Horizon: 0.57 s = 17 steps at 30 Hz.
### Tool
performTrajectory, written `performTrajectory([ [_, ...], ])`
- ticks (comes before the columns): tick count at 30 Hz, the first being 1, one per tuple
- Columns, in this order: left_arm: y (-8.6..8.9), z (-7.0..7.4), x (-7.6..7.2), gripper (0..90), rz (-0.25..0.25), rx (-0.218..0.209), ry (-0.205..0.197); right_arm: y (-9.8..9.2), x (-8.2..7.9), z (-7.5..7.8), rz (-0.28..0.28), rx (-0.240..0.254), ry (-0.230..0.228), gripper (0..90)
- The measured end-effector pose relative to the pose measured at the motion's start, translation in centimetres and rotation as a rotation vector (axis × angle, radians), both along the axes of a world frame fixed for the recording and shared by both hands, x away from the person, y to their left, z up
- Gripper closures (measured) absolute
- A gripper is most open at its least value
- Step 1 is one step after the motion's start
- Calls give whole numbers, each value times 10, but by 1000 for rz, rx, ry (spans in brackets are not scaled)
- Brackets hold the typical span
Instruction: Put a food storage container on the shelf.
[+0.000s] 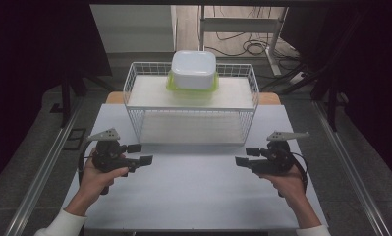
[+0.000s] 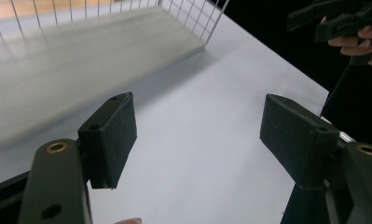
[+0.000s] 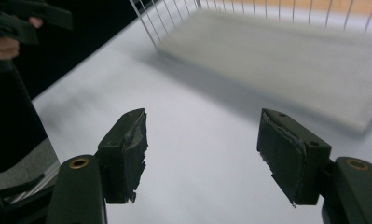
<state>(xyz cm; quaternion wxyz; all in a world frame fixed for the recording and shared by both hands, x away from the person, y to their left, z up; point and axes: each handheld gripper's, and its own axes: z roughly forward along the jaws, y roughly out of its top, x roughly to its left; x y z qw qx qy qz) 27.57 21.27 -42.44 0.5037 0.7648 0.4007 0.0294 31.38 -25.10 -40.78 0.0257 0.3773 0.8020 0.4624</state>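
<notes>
A white wire rack (image 1: pixel 133 84) with two shelves stands at the back middle of the white table (image 1: pixel 193 196). On its top shelf sits a white tub (image 1: pixel 193 69) on a lime-green container (image 1: pixel 173 86). My left gripper (image 1: pixel 140 153) hangs over the table's left side, jaws pointing right and open with nothing between them. My right gripper (image 1: pixel 246 156) mirrors it on the right, also open and empty. In the left gripper view the left gripper (image 2: pixel 197 112) frames bare table beside the rack's lower shelf (image 2: pixel 81 56). The right gripper (image 3: pixel 202 126) frames the same shelf (image 3: pixel 291 56).
In the left gripper view the other hand and its gripper (image 2: pixel 335 18) show at the top right. The right gripper view has the left hand's gripper (image 3: pixel 20 18) at its top left. Beyond the table are a dark floor, cables (image 1: pixel 247 46) and stand legs.
</notes>
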Motion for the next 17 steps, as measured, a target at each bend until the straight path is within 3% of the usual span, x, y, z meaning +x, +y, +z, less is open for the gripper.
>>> performTrajectory([
  [3,-1,-5,-1,269,4,26,2,-4,0,-12,-9,-13,25,329],
  [8,-4,-6,-2,268,9,49,-9,-3,1,-10,-14,-7,1,329],
  [17,-2,-7,-2,261,13,43,-7,-1,1,-12,-15,-13,-13,303],
])
